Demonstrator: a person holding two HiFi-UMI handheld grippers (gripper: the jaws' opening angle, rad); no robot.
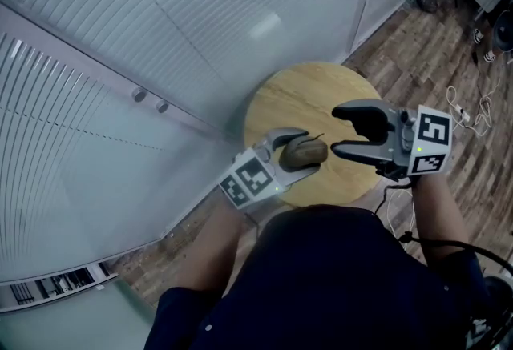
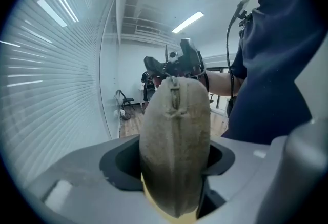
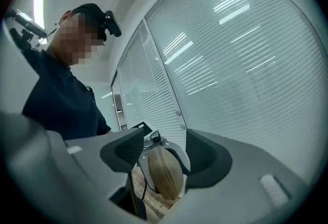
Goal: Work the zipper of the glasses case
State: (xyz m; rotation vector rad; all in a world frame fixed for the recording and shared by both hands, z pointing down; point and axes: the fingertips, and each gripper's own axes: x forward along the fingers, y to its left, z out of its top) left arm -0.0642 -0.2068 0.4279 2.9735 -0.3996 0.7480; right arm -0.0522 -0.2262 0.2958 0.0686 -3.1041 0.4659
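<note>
My left gripper point(image 1: 302, 151) is clamped on the tan case point(image 1: 311, 154), holding it above the round table point(image 1: 296, 92). The zipper pull point(image 2: 175, 94) is at the case's far end. My right gripper point(image 1: 338, 130) is just beside that end, jaws roughly half apart and gripping nothing.

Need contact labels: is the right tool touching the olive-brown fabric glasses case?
Apart. The right gripper view shows the right tool open, its jaws clear of the olive-brown fabric glasses case on both sides.
</note>
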